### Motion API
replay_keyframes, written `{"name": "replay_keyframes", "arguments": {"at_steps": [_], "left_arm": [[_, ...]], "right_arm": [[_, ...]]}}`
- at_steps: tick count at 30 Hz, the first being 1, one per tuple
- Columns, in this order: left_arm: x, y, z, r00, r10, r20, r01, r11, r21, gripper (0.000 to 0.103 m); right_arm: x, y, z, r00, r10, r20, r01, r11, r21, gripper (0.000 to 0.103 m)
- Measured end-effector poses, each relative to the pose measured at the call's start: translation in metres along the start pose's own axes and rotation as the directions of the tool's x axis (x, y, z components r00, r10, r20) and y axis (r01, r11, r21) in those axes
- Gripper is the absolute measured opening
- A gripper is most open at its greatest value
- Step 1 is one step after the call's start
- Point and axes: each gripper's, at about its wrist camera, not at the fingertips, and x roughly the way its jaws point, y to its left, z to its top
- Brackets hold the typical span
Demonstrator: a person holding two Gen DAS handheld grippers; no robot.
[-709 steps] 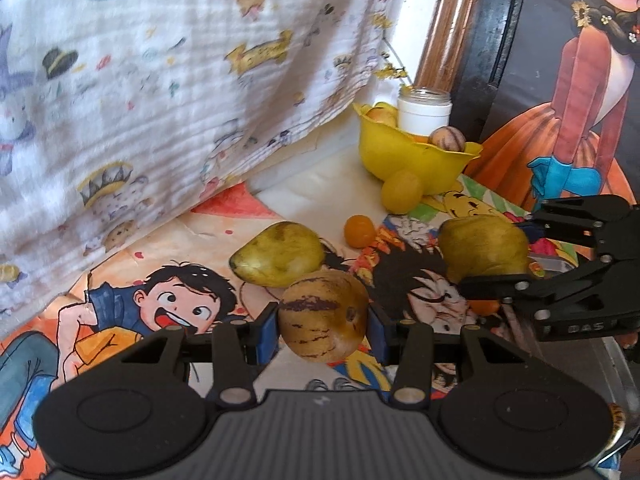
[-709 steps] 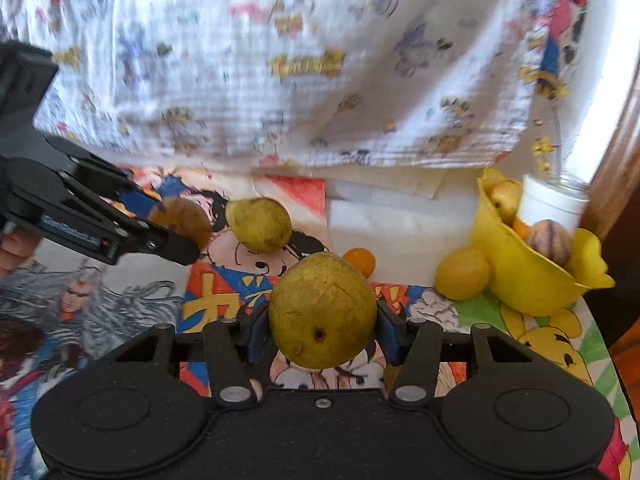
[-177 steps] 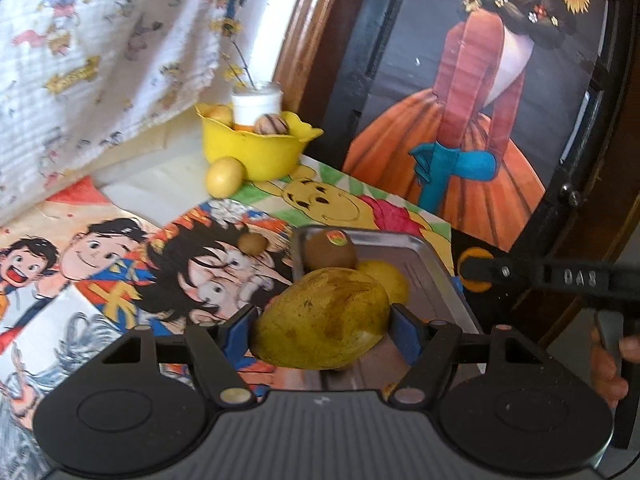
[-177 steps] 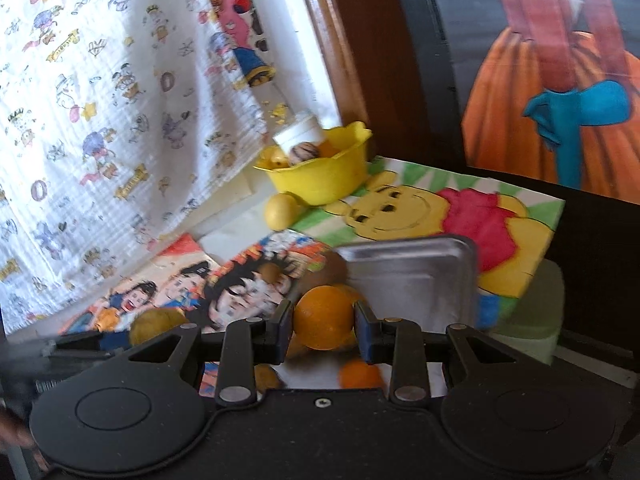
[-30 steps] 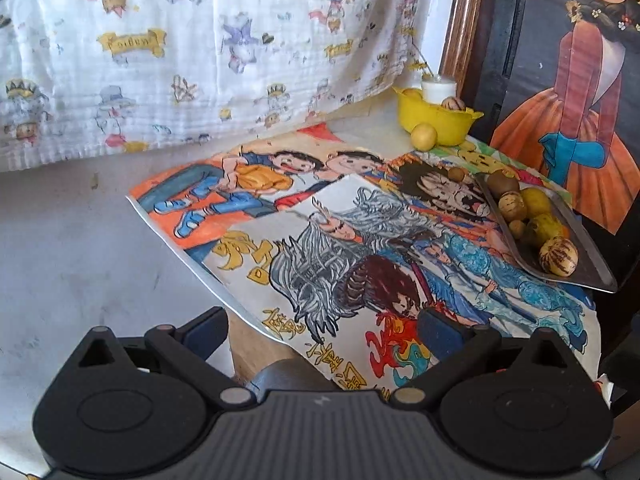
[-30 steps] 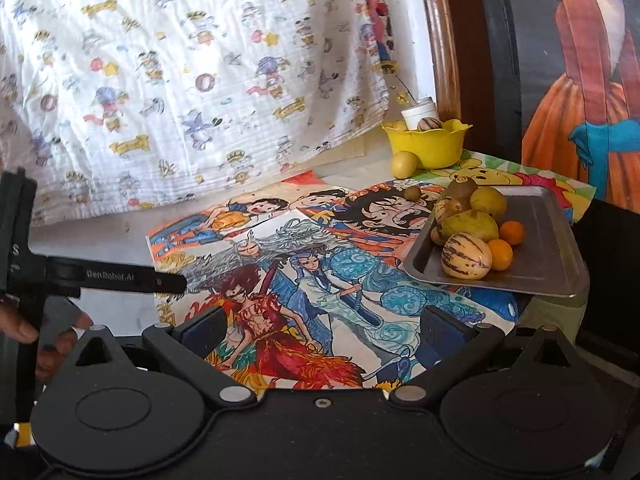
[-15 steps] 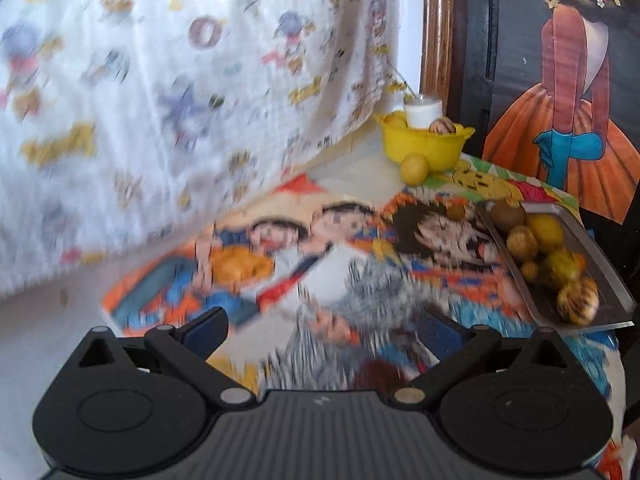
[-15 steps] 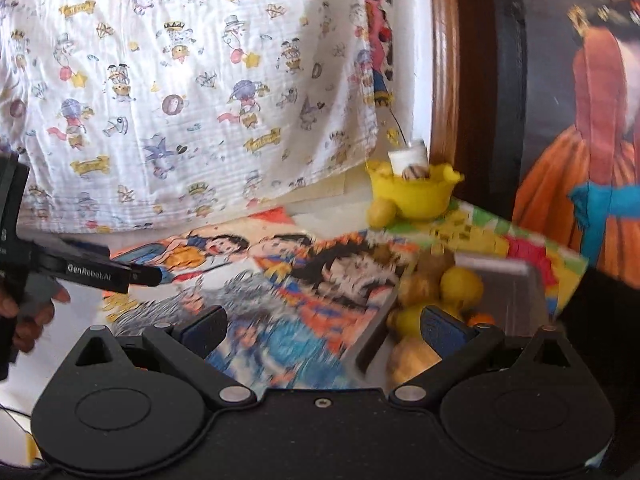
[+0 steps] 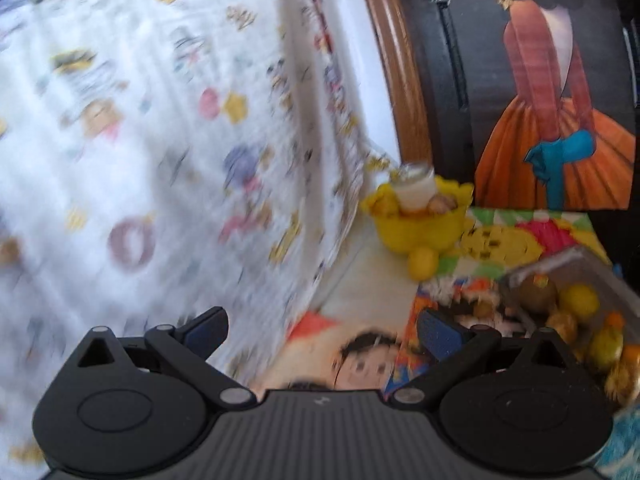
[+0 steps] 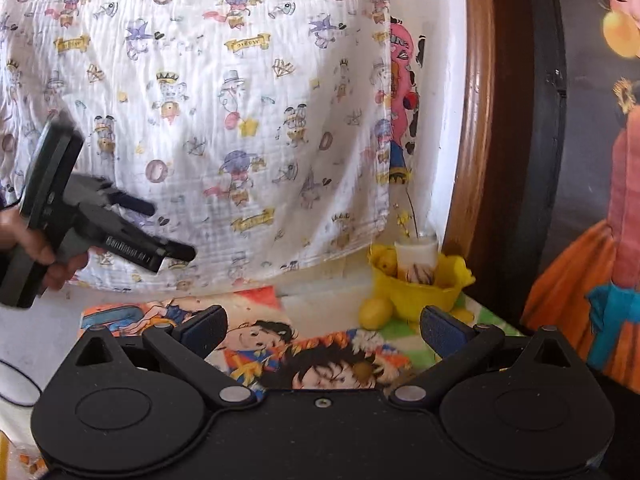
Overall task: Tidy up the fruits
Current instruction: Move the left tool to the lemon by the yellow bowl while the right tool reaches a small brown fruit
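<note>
We hold both the left gripper (image 9: 322,326) and the right gripper (image 10: 322,324) with jaws wide and empty, since the fruits (image 9: 568,320) sit gathered in the tray (image 9: 560,262) at the bench's right edge.

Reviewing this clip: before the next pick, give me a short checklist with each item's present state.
1. Left gripper open and empty: ok.
2. Right gripper open and empty: ok.
3. Fruit gathered in the metal tray: ok, several pieces lie in it, though blurred.
4. Loose fruit left outside: not ok, a yellow fruit sits on the table beside the yellow bowl, and a small brown fruit lies on the poster.
5. Left view sharp enough to aim: not ok, motion blur.
</note>
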Motion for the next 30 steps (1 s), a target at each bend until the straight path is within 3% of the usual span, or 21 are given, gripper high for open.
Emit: {"name": "replay_keyframes", "arguments": {"at_steps": [5,11,15,19,30], "left_arm": [[0.046,-0.009,0.027,0.993,-0.117,0.032,0.115,0.992,0.055,0.103],[0.119,-0.033,0.028,0.975,-0.218,0.047,0.209,0.967,0.147,0.103],[0.168,-0.049,0.023,0.965,-0.260,0.029,0.250,0.949,0.194,0.103],[0.213,-0.061,0.018,0.953,-0.303,-0.002,0.298,0.938,0.179,0.102],[0.279,-0.076,0.013,0.902,-0.431,-0.008,0.423,0.882,0.207,0.099]], "right_arm": [[0.045,-0.020,-0.004,0.998,0.033,-0.061,-0.035,0.999,-0.039,0.102],[0.115,-0.038,-0.026,0.977,0.053,-0.208,-0.085,0.986,-0.145,0.099],[0.153,-0.046,-0.040,0.956,0.048,-0.290,-0.110,0.973,-0.203,0.090],[0.182,-0.056,-0.047,0.939,0.067,-0.338,-0.142,0.969,-0.202,0.079],[0.232,-0.064,-0.057,0.876,0.148,-0.460,-0.279,0.932,-0.231,0.055]]}}
